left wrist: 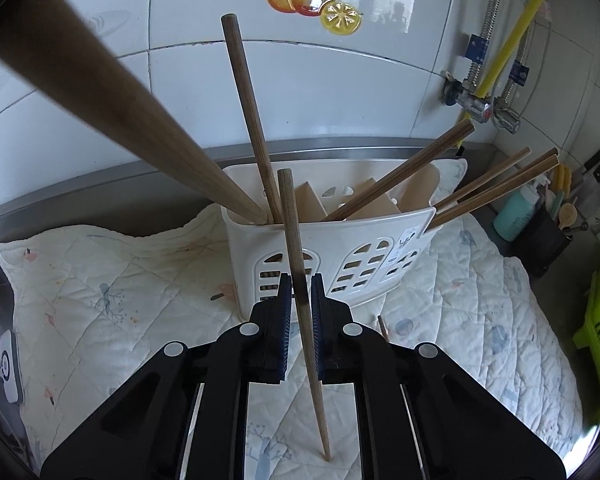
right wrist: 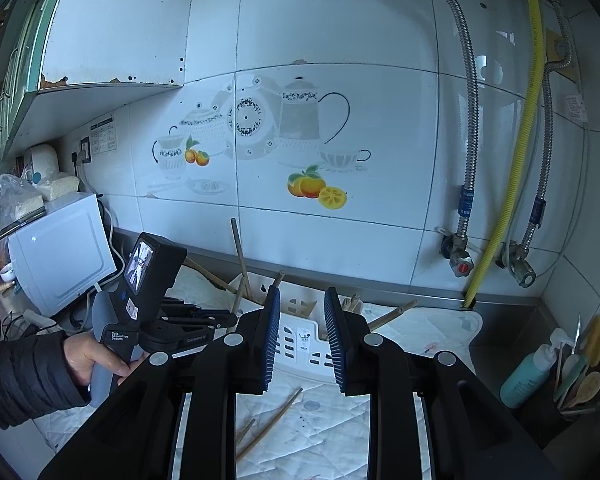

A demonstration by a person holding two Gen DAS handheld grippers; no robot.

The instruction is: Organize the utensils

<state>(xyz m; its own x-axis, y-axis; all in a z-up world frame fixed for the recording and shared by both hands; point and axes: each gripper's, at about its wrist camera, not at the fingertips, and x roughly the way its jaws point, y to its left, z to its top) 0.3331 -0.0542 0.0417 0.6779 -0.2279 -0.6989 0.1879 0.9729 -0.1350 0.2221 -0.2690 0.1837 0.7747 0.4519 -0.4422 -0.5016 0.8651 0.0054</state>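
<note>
A wooden chopstick [left wrist: 296, 264] stands nearly upright between the blue pads of the left gripper [left wrist: 301, 300], which is closed on its middle; its thin tip touches the quilted cloth [left wrist: 100, 280] below, and its thick end rises in front of the white utensil caddy [left wrist: 340, 248]. The caddy sits on the cloth just beyond the gripper, with slotted arched openings in its front wall. Several more chopsticks lean inside it: a thick blurred one [left wrist: 120, 108] and a slimmer one [left wrist: 252, 120] in the left compartment, a dark pair [left wrist: 404, 172] angled right in the middle, and a further bunch [left wrist: 496, 188] sticking out past the right end. In the right wrist view the right gripper [right wrist: 302, 336] is held above the caddy [right wrist: 296, 332] with its jaws wide apart and nothing between them. Two loose chopsticks [right wrist: 272, 420] lie on the cloth [right wrist: 324, 432] beneath it. The person's left hand [right wrist: 92, 360] grips the handle of the other device. The cloth covers a steel bench [left wrist: 80, 188] against a tiled wall [right wrist: 340, 140], and a teal bottle [right wrist: 528, 376] stands at the far right
</note>
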